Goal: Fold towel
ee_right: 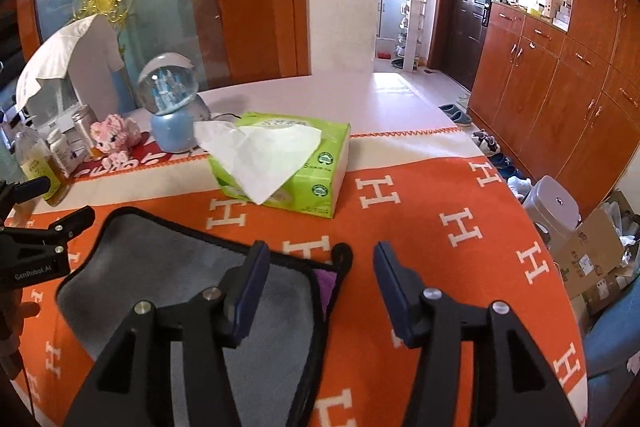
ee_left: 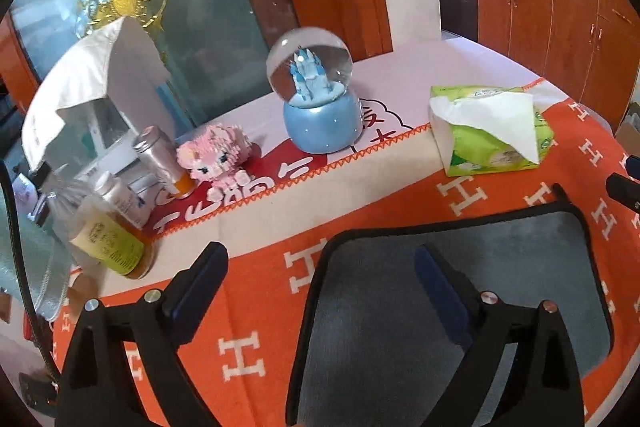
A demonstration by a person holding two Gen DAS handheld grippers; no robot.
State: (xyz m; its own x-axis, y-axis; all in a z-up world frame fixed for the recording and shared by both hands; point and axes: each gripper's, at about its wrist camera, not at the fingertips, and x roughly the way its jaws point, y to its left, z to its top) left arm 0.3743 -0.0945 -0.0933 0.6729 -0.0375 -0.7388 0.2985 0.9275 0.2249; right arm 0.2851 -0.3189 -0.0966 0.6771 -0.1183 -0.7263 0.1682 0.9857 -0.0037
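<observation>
A grey towel (ee_left: 500, 275) with a black border lies flat on the orange tablecloth (ee_left: 248, 291). In the right wrist view the towel (ee_right: 168, 275) shows a purple underside at its right corner. My left gripper (ee_left: 320, 259) is open and empty, straddling the towel's far left corner. My right gripper (ee_right: 320, 259) is open and empty, straddling the towel's far right corner. The left gripper also shows at the left edge of the right wrist view (ee_right: 48, 203). The right gripper's tip shows at the right edge of the left wrist view (ee_left: 624, 183).
A green tissue box (ee_left: 492, 135) stands behind the towel; it also shows in the right wrist view (ee_right: 288, 163). A blue snow globe (ee_left: 316, 95), a pink brick cat (ee_left: 216, 155) and several bottles (ee_left: 112, 231) stand at the far left. The table edge (ee_right: 552, 251) drops off at right.
</observation>
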